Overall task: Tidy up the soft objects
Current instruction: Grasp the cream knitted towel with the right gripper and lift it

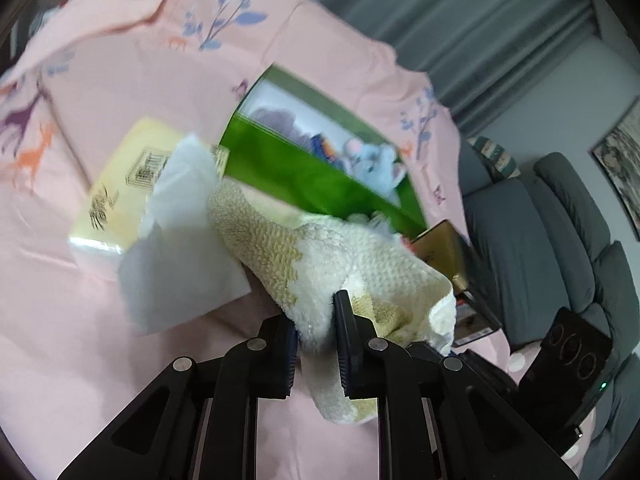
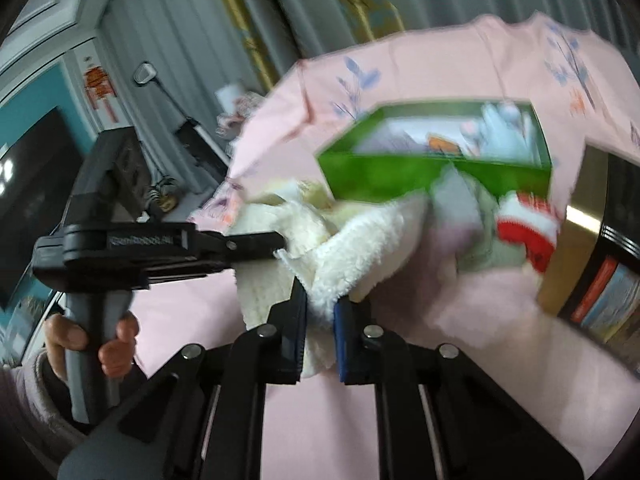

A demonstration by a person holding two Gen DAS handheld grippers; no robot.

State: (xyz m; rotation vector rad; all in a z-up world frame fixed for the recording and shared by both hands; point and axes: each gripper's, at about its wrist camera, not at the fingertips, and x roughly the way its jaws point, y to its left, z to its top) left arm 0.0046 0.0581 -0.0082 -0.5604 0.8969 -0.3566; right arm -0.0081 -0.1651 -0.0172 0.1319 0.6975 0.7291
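A cream and beige fluffy towel [image 1: 340, 256] hangs bunched above the pink sheet [image 1: 80, 320], held at two places. My left gripper [image 1: 316, 336] is shut on one fold of it. In the right wrist view my right gripper [image 2: 320, 320] is shut on another fold of the same towel [image 2: 360, 240]. There the left gripper [image 2: 280, 246] comes in from the left, with a hand [image 2: 116, 344] on its handle. Behind the towel stands an open green box [image 1: 304, 176] [image 2: 420, 176] with a pale blue plush toy [image 1: 376, 164] and other soft things inside.
A yellow tissue pack [image 1: 120, 184] with a white tissue [image 1: 180, 248] sticking out lies left of the box. A red and white knitted piece [image 2: 528, 228] and a gold box [image 2: 572, 248] sit to the right. A grey sofa [image 1: 540, 220] stands beyond the bed's edge.
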